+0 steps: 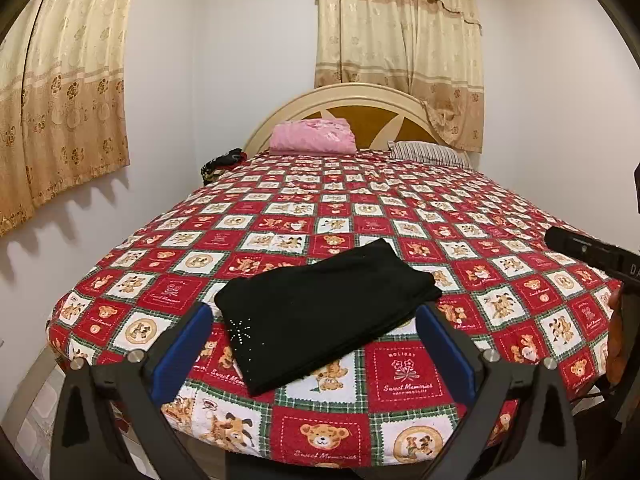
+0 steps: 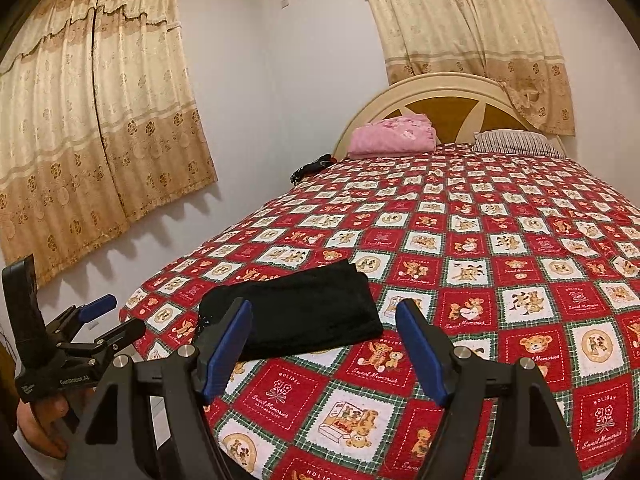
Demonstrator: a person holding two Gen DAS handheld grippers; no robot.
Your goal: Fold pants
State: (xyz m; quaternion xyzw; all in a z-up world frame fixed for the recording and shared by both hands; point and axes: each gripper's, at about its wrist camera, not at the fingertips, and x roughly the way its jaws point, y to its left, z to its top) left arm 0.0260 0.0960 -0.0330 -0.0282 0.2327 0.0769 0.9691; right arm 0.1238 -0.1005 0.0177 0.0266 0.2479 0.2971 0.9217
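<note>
Folded black pants flat on teddy-print bedspread; curtained walls.

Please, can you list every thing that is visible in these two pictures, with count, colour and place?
pants: one, black, folded, near foot of bed
bedspread: one, red and white teddy-bear checks, covering bed
pink bundle: one, by headboard
striped pillow: one, grey-white, beside pink bundle
headboard: one, cream and brown, rounded
curtains: two sets, beige, on walls
left gripper: blue fingers, open, empty
right gripper: blue fingers, open, empty
</note>
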